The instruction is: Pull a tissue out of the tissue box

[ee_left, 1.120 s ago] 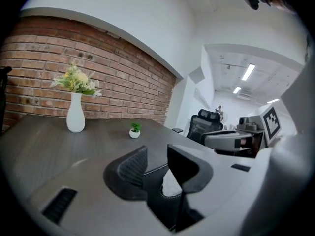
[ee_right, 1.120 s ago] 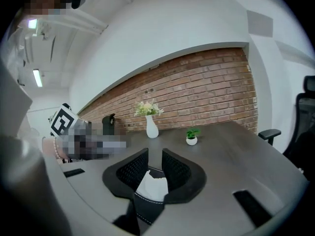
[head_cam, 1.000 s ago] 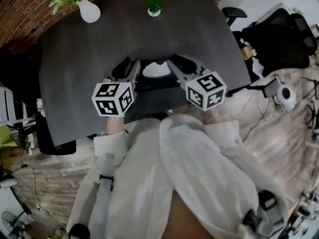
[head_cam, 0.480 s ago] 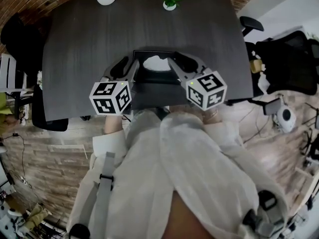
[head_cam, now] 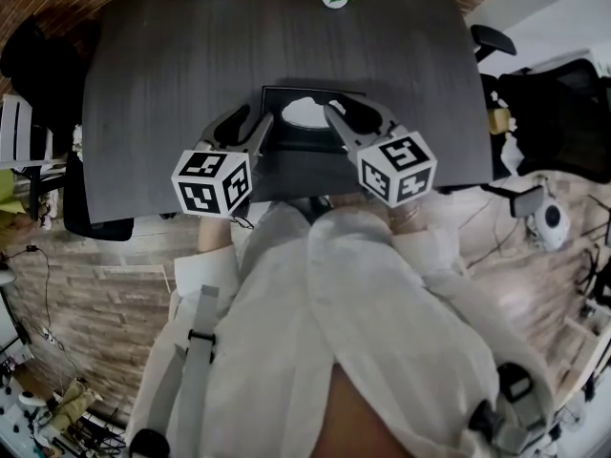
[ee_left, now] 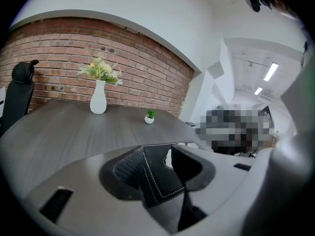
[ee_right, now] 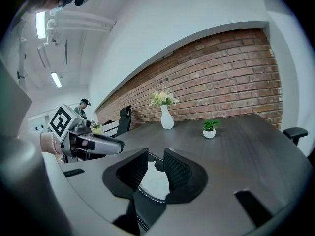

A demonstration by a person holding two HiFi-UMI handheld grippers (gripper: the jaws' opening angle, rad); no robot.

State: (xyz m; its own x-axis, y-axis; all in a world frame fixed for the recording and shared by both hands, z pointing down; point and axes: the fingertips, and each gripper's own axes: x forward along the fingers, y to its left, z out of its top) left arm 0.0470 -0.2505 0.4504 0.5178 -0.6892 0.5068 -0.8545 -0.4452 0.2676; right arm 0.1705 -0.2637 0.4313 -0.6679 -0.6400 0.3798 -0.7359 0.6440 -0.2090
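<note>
- The step in hand looks like the approach: both tools are closing in on the tissue box (head_cam: 283, 141), and no tissue has been drawn out yet.
- To do it well, the right gripper (ee_right: 155, 162) should go forward and down until the raised tissue (ee_right: 155, 182) stands fully between its pads. It should then close on the peak of the tissue only, not on the rim of the opening, and pull straight up and away from the box.
- The box is likely light, so a quick tug could lift it along with the tissue. The left gripper (ee_left: 157, 154) is well placed to steady the near-left corner while the right one pulls.
- The left gripper's jaws have just been opening and now stand wide apart. The stitched corner of the box lies between them, just ahead and below, and neither pad seems to press on it.
- The right gripper's jaws are partly spread and hold nothing. The white tissue shows in the gap between them, just beyond the tips, and I judge it not yet pinched.
- The box sits on the table (head_cam: 153, 84), directly in front of both tools, with the tissue nearer the right one.
</note>
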